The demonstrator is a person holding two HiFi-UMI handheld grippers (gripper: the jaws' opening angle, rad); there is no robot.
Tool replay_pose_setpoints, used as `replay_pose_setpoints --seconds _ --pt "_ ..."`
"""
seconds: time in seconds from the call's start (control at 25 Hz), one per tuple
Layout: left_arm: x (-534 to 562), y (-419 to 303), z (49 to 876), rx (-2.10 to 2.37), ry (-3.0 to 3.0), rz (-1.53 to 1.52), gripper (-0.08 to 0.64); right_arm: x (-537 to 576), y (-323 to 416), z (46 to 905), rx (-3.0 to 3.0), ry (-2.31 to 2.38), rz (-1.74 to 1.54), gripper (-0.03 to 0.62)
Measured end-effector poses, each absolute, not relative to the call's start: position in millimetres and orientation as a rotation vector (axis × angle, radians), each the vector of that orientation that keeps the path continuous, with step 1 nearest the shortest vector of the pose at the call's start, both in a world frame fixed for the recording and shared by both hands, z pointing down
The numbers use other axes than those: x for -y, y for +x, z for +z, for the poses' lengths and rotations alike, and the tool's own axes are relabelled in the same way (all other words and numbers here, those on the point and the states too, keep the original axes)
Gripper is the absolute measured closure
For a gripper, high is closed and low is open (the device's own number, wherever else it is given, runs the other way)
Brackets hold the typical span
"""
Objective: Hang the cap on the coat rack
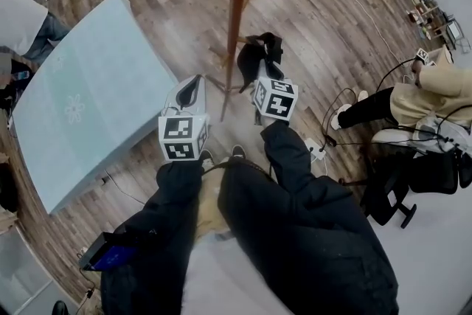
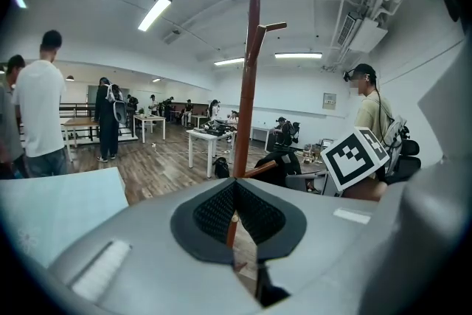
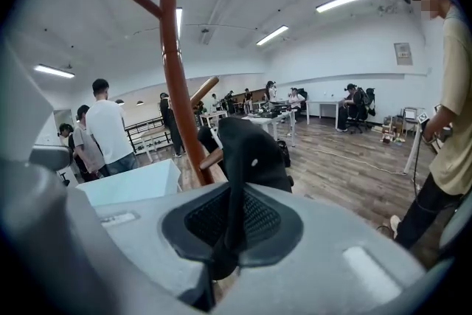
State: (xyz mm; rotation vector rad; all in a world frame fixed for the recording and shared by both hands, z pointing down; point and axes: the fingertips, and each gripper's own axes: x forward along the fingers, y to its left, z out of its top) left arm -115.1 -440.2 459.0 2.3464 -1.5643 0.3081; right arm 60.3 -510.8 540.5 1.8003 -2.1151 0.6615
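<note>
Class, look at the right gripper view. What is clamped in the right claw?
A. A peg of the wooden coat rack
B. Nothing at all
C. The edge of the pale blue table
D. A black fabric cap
D: in the right gripper view the right claw is closed on a fold of the black fabric cap, which sits in front of the reddish-brown wooden coat rack and is not yet hung on it.

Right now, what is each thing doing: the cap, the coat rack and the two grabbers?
right gripper: shut on the cap.
left gripper: shut, nothing between its jaws.
cap: black, pinched in the right gripper, held close to the rack's pole, not yet hung on a peg.
coat rack: standing upright, the pegs in view bare.
</note>
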Motion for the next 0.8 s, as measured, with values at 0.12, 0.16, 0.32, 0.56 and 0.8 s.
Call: replay_pose_setpoints --seconds 0.12,0.16,0.32,0.56,0.8 --pt "439.2 -123.2 461.8 1.58 2.331 0.305 0.561 510.6 48.5 553.9 2.119 1.749 0.677 0.566" --pt "439.1 -125.0 461.5 1.582 2.326 0.305 0.561 511.1 44.9 556.6 2.12 1.73 0.679 0.565" --pt "439.0 -127.8 462.4 1.582 2.317 0.305 0.561 512.5 34.3 570.4 2.109 1.657 0.678 0.563" --pt "442.9 -125.1 464.4 1.576 2.322 0.293 0.561 510.5 20.7 595.4 2.103 1.507 0.676 0.528" --pt "444.6 -120.5 462.1 1.56 2.332 0.286 0.561 502.4 7.3 588.4 2.17 1.427 0.63 0.489"
